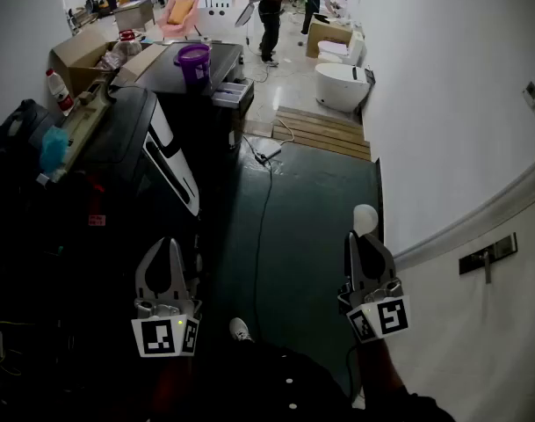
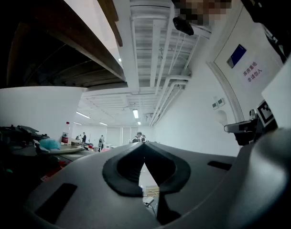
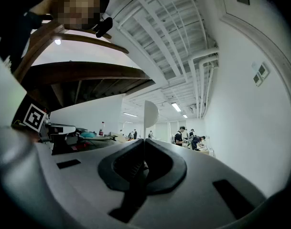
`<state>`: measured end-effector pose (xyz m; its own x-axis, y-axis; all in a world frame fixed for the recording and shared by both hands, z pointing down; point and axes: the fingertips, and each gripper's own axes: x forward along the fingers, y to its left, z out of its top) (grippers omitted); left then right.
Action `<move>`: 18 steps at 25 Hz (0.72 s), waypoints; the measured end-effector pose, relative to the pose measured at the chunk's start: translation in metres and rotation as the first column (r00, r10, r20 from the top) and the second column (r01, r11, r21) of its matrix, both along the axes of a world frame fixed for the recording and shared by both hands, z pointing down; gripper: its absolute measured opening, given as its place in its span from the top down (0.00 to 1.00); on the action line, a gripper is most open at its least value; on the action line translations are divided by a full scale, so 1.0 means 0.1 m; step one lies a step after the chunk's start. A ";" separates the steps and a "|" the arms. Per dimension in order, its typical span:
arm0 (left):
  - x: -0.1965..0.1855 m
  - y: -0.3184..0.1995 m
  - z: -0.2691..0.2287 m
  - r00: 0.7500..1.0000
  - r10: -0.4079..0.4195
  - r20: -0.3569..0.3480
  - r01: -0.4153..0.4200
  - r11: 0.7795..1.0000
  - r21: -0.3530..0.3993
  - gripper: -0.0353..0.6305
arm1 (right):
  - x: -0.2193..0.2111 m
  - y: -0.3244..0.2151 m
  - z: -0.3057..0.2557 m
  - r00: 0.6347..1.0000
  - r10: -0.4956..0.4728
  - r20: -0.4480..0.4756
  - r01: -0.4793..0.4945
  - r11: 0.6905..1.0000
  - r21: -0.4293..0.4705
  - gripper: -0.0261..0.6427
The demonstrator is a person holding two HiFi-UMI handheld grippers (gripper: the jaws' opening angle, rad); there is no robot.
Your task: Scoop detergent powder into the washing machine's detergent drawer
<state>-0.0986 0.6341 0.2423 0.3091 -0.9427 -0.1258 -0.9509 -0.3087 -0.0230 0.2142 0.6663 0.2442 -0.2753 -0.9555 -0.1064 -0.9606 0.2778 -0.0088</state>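
Observation:
My right gripper (image 1: 356,237) (image 3: 144,141) is shut on the handle of a white scoop (image 1: 365,219) (image 3: 150,112), whose round bowl sticks up past the fingertips. It hangs over the green floor near the white wall. My left gripper (image 1: 170,243) (image 2: 144,144) is shut with nothing in it, beside a dark appliance. Far ahead stands a dark washing machine (image 1: 206,82) with a purple tub (image 1: 194,60) on top. Its pale detergent drawer (image 1: 232,92) is pulled out. Whether the scoop holds powder cannot be seen.
A dark cluttered appliance (image 1: 126,148) stands close on the left. A cable (image 1: 265,200) runs over the green floor to a power strip (image 1: 269,155). A wooden pallet (image 1: 324,130) and a white tub (image 1: 342,84) lie ahead right. People (image 1: 271,7) work at the back.

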 end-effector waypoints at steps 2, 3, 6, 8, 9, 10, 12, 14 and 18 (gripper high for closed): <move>0.00 -0.04 0.00 1.000 0.001 0.004 -0.001 1.000 0.003 0.93 | -0.01 -0.03 0.01 1.000 -0.003 -0.001 0.003 1.000 -0.001 0.91; 0.00 -0.05 0.00 1.000 0.001 0.005 -0.001 1.000 0.003 0.93 | -0.02 -0.05 0.01 1.000 -0.004 0.000 0.004 1.000 -0.002 0.91; -0.02 -0.10 0.00 1.000 0.005 0.004 -0.005 1.000 0.001 0.93 | -0.07 -0.08 0.00 1.000 -0.011 -0.003 0.011 1.000 -0.001 0.91; -0.04 -0.14 0.01 1.000 0.010 0.000 -0.010 1.000 -0.001 0.93 | -0.08 -0.11 -0.02 1.000 -0.005 0.006 0.005 1.000 0.007 0.91; -0.06 -0.17 0.01 1.000 0.014 -0.001 -0.014 1.000 -0.001 0.93 | -0.09 -0.12 -0.03 1.000 -0.001 0.014 0.001 1.000 0.012 0.91; -0.08 -0.20 0.02 1.000 0.018 -0.002 -0.018 1.000 -0.001 0.93 | -0.10 -0.14 -0.04 1.000 0.003 0.018 -0.003 1.000 0.016 0.91; -0.11 -0.26 0.02 1.000 0.028 -0.003 -0.028 1.000 0.000 0.93 | -0.15 -0.18 -0.04 1.000 0.008 0.014 -0.008 1.000 0.017 0.91; -0.16 -0.32 0.01 0.999 0.038 -0.003 -0.038 0.999 0.005 0.93 | -0.20 -0.22 -0.04 1.000 0.015 0.002 -0.015 1.000 0.013 0.91; -0.28 -0.42 0.00 0.998 0.059 0.001 -0.059 0.998 0.013 0.93 | -0.34 -0.30 -0.02 1.000 0.027 -0.006 -0.026 1.000 0.015 0.91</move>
